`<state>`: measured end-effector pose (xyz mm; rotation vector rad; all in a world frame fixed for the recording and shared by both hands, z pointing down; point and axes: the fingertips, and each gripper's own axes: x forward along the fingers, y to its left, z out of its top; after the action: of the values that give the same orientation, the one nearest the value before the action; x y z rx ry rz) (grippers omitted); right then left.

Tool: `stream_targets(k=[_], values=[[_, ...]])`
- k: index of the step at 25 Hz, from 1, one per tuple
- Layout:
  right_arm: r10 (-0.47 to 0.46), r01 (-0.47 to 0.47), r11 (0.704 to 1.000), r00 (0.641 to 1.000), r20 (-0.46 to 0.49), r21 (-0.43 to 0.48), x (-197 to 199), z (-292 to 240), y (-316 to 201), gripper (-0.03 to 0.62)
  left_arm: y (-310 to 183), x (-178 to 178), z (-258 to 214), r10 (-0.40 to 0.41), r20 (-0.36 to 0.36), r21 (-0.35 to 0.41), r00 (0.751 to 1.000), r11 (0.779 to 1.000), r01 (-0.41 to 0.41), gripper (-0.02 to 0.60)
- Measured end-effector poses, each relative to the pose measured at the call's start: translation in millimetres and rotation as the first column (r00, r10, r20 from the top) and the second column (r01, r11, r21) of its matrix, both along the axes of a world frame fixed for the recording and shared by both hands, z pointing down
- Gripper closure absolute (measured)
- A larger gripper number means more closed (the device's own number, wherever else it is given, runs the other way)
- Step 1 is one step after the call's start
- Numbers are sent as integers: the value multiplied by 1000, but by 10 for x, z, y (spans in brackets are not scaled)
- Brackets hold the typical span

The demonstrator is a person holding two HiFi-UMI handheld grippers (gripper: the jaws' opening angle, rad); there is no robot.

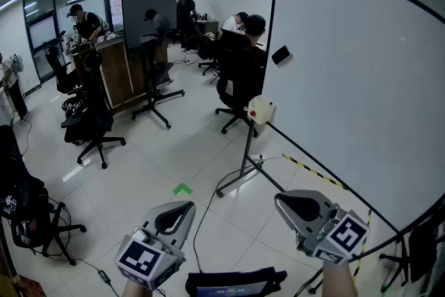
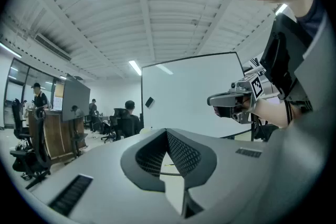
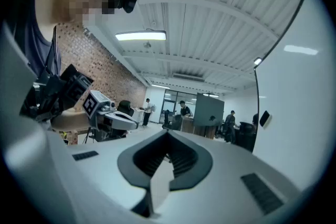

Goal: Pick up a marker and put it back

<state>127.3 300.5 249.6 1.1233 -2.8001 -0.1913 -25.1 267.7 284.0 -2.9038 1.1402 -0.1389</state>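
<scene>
I cannot make out a marker in any view. A large whiteboard (image 1: 348, 80) on a stand fills the right side, with a black eraser (image 1: 281, 54) stuck near its left edge and a small white-and-red holder (image 1: 261, 108) at its lower left corner. My left gripper (image 1: 186, 206) and right gripper (image 1: 280, 199) are held low in front of me, above the floor and short of the board. In the left gripper view my left gripper (image 2: 167, 132) has its jaws together and empty. In the right gripper view my right gripper (image 3: 168, 134) is likewise shut on nothing.
A person sits in a black office chair (image 1: 240, 76) just left of the board. A dark panel on a wheeled stand (image 1: 148, 7), a wooden counter (image 1: 118, 69) and more chairs stand further left. Cables, a green tape mark (image 1: 182, 188) and striped tape (image 1: 306, 167) lie on the floor.
</scene>
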Motion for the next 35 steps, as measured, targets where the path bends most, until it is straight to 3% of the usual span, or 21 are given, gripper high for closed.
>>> stream_targets(k=[9,16,25,35], values=[[67,-66,998,998,20,-8,-936,71,-543,583,-663,-863,30,53,-14,-21,998,998,-53,581],[108,-108,994,994,19,-8,-1211,128,-915,583,-1069,-1075,-8,100,-24,12,995,995,-99,581],[98,-97,995,994,51,-21,-924,241,-1621,583,-1712,-735,26,115,5,9,993,993,-115,581],[63,-58,997,994,92,-50,-106,440,-2762,583,-2753,199,152,109,48,-14,993,994,-108,581]])
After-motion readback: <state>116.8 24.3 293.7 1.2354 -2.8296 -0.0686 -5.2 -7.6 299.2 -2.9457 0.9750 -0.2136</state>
